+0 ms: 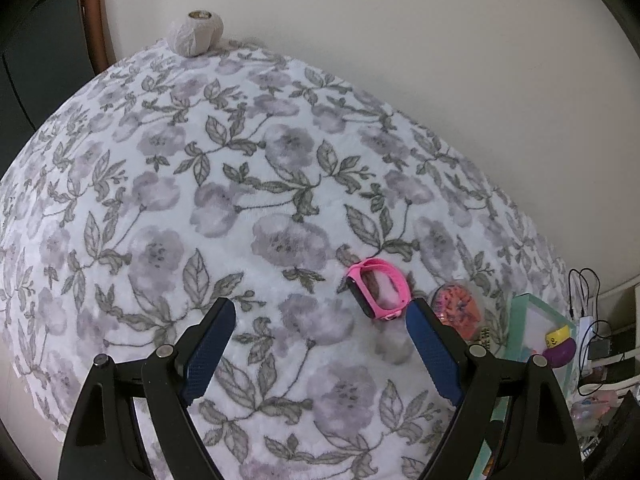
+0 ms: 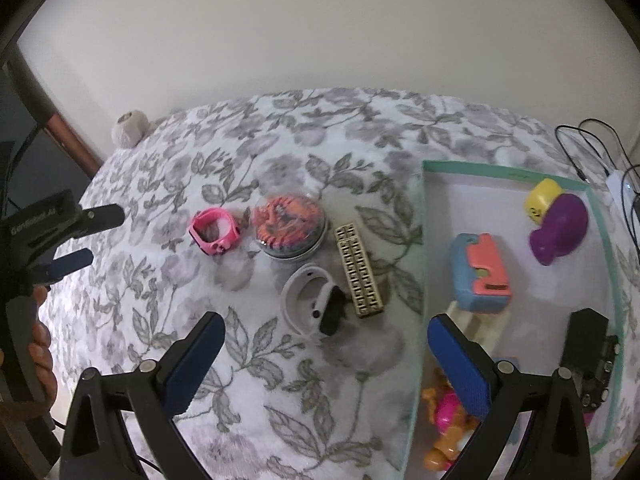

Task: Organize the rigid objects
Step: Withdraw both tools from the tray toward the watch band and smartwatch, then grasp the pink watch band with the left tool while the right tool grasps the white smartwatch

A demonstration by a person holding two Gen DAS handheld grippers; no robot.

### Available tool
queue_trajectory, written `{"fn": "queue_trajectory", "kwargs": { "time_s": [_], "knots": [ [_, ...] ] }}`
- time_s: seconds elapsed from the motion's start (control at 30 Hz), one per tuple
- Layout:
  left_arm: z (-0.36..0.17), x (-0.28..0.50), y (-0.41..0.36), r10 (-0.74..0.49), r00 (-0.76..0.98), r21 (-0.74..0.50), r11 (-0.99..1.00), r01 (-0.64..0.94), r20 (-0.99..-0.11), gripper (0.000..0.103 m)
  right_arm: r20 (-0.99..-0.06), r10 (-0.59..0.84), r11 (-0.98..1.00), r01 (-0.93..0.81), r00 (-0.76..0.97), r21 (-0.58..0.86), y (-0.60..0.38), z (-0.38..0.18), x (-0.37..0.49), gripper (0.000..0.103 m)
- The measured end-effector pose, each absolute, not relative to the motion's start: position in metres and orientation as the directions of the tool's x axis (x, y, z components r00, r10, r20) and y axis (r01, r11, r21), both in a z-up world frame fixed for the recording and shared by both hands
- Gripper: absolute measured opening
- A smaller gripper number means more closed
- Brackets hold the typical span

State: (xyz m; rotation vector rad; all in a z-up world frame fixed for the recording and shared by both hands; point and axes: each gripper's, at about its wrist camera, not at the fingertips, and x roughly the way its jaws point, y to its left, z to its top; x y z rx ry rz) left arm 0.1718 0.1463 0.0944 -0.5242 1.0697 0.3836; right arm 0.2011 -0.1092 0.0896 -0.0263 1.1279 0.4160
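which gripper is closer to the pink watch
Left. The left gripper is open with the pink watch just beyond its right fingertip. The right gripper sits farther back, with the white band between it and the watch.

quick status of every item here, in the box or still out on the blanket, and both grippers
left gripper: open, empty
right gripper: open, empty
pink watch: on blanket, strap closed in a loop
white watch: on blanket, strap looped
round tin: on blanket, lid on
beige block: on blanket, lying flat
box: open, toys inside
purple toy: in box
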Motion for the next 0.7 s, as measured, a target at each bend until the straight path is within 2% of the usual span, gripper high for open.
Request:
{"fn": "queue_trajectory", "kwargs": {
  "time_s": [0.3, 0.57, 0.7],
  "knots": [
    [0.061, 0.187, 0.150, 0.012, 0.402, -0.235, 0.795, -0.559, -0.916, 0.088, -0.905, 0.291, 0.912, -0.375, 0.312, 0.164, -0.085, 0.068, 0.204, 0.086],
    [0.046, 0.193, 0.155, -0.017, 0.399, -0.266, 0.771, -0.578, -0.917, 0.088, -0.922, 0.278, 0.903, -0.399, 0.270, 0.156, -0.074, 0.047, 0.204, 0.085],
    [0.042, 0.195, 0.158, -0.037, 0.413, -0.293, 0.763, -0.576, -0.910, 0.087, -0.922, 0.285, 0.903, -0.395, 0.263, 0.167, -0.074, 0.042, 0.205, 0.082]
  ]
}}
